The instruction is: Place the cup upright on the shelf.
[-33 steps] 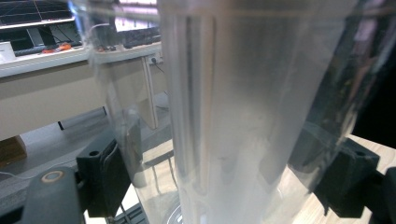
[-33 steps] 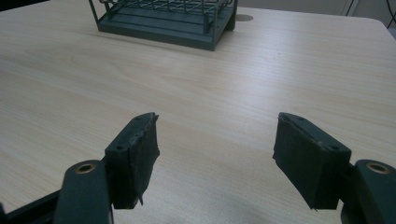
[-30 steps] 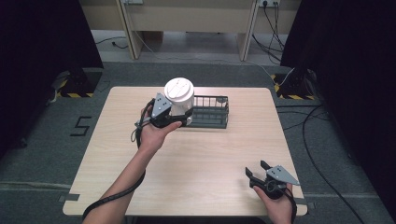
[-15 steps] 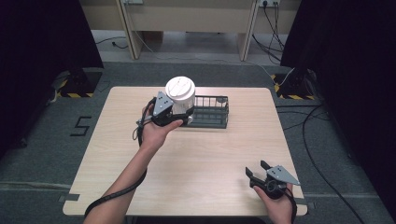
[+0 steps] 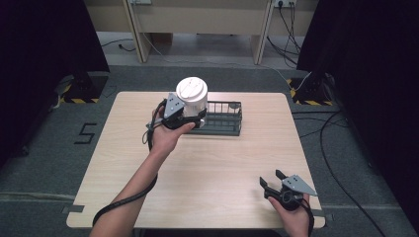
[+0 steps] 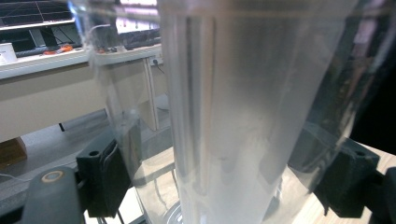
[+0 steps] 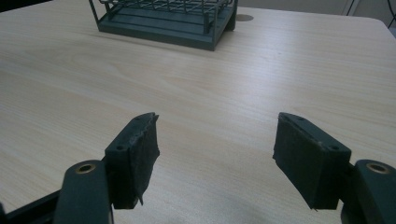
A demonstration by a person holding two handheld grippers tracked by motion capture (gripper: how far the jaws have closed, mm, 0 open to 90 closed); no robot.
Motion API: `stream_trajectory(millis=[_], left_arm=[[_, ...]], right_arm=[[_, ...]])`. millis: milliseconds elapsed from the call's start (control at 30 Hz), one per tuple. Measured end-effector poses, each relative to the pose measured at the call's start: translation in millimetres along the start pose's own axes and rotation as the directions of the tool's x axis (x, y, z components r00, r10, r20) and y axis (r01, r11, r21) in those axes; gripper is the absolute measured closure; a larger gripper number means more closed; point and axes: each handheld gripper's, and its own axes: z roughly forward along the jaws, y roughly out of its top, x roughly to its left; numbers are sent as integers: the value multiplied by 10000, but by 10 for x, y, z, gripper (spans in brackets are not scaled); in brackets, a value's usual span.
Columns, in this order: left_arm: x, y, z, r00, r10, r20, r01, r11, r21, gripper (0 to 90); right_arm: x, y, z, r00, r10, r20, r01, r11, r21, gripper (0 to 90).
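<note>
Fingers (image 6: 105,179) flank the clear container (image 6: 252,116), its base cut off.

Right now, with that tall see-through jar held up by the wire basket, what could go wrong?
The left gripper is shut on the tall clear plastic jar with a white lid, gripping low on its wall, so the top-heavy jar could tip or slip. It hangs at the dark wire basket's left end; lowering it off-centre might catch the rim or shove the basket. The right gripper rests open, too far to steady anything.
</note>
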Motion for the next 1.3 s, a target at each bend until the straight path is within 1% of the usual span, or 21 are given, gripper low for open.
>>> stream_trajectory(millis=[100,133,200,267,533,700,867,1000,1067,1167,1200,1267,1300], left_arm=[[7,3,68,10000,-3,11,3,10000,29,175],[7,3,68,10000,-3,11,3,10000,29,175],[14,12,121,9999,-117,13,117,9999,13,175],[14,22,155,9999,-109,21,109,9999,34,175],[8,72,234,9999,-134,20,134,9999,25,175],[14,98,298,9999,-108,-11,108,9999,102,175],[28,123,380,9998,-202,-78,203,9997,133,175],[57,132,449,9997,-152,-183,156,9997,211,175],[73,127,508,9995,-216,-234,222,9994,282,175],[77,123,545,9993,-265,-256,272,9992,305,175],[82,122,573,9994,-225,-277,234,9991,342,175],[91,119,617,9993,-220,-308,232,9990,389,175],[93,115,638,9991,-272,-322,285,9987,412,175]], right_arm=[[-7,2,4,10000,50,4,-50,10000,12,311],[-9,3,4,10000,52,5,-52,10000,13,311],[-12,3,4,10000,61,3,-61,10000,15,311],[-13,3,4,10000,63,10,-63,10000,-3,311],[-6,2,3,10000,31,36,-31,10000,-21,311],[-8,2,2,10000,16,34,-16,10000,-23,311],[-10,2,1,10000,25,51,-25,10000,-28,311],[-11,2,4,10000,59,30,-59,10000,-26,311],[-13,2,4,10000,66,22,-66,10000,-23,311],[-15,2,3,10000,90,18,-90,10000,-35,312],[-25,3,5,10000,-11,13,11,10000,-56,311],[-16,2,3,10000,73,32,-73,10000,-31,311],[-27,3,6,10000,-49,21,49,10000,-64,312]])
